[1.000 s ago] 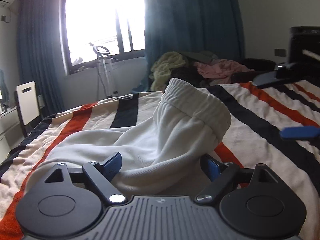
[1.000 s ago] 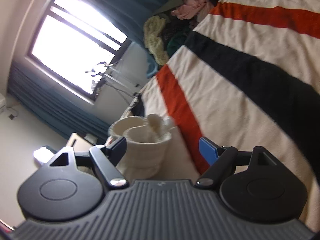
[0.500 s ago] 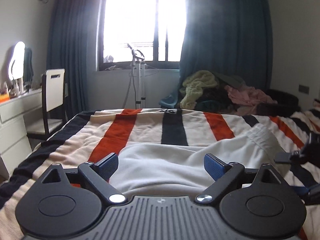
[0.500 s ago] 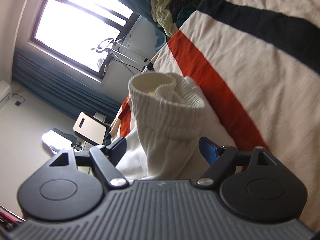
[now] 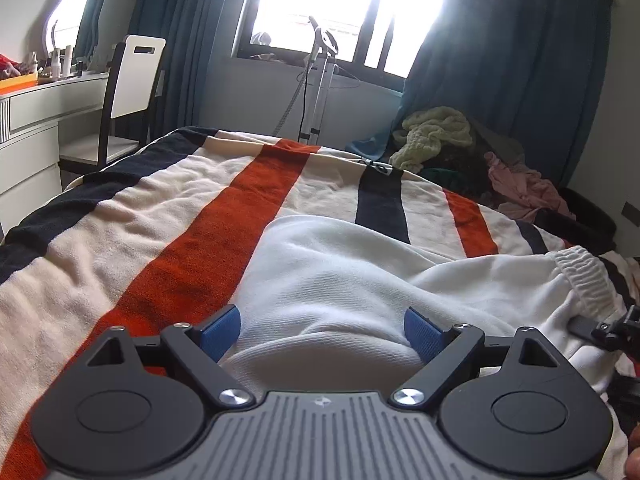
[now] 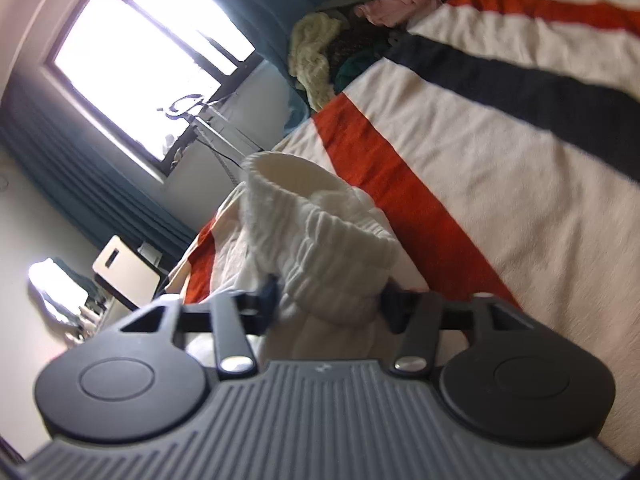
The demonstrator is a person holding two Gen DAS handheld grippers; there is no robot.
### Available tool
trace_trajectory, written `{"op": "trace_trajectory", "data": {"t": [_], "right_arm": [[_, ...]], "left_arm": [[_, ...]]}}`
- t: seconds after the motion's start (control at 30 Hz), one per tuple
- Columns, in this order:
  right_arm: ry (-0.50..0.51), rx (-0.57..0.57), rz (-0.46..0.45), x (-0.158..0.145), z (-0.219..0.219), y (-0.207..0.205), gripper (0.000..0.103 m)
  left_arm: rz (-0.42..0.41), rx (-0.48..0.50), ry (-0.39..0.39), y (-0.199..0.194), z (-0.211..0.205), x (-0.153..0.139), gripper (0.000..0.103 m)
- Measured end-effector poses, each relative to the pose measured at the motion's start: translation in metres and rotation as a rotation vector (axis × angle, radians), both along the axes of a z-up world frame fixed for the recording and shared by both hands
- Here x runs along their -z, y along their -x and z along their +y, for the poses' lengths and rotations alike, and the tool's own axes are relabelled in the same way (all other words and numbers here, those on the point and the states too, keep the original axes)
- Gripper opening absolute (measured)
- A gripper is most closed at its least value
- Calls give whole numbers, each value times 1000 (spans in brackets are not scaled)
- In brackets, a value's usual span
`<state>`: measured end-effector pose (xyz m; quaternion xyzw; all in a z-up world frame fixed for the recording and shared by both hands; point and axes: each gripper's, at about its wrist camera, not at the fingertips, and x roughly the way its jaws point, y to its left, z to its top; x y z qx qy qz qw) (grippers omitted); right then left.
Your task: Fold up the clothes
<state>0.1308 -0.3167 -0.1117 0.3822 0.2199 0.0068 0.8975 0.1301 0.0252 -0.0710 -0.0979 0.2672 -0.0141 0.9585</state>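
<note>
White knit sweatpants with ribbed elastic waistband – crumpled on the striped cream, orange and navy bed blanket. Waistband end bunched and raised, opening upward – rest lies rumpled, unfolded.

Ahead of me a bright window glares between dark teal curtains; a white chair and desk stand left.

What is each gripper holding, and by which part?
Right gripper: closing on the white knit garment's ribbed elastic waistband. Left gripper: open over the fabric, holding nothing.
</note>
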Motion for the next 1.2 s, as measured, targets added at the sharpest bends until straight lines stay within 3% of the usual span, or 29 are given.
{"op": "trace_trajectory", "data": {"t": [0.1,0.2,0.33,0.43,0.57,0.63,0.7,0.73,0.87,0.93,1.03,1.2], "right_arm": [[2,-8,-81,-13,-1,8,39],[-22,26,-98,-18,-11,15,39],[-119,78,37,8,-28,12,39],[-231,87,149,36,-39,8,47],[-290,69,158,41,-46,8,48],[-311,71,162,42,-47,10,54],[-329,82,188,44,-48,11,74],[-332,79,203,45,-47,11,78],[-335,32,234,53,-45,5,82],[-357,11,235,59,-44,0,86],[-360,-3,225,61,-40,-7,87],[-385,-42,84,48,-37,-5,88]], "left_arm": [[-1,-9,11,3,2,0,90],[-8,-36,82,8,11,-2,90],[-1,-63,145,11,21,-2,90],[24,-60,207,9,25,2,89],[28,-60,292,9,34,5,89],[31,-64,336,10,40,6,89],[42,-72,371,11,47,7,90],[48,-76,390,11,50,8,90],[113,-84,501,6,60,21,96],[153,-98,526,1,63,29,97],[218,-99,627,-6,70,46,97],[246,-105,776,-12,79,63,96]]}}
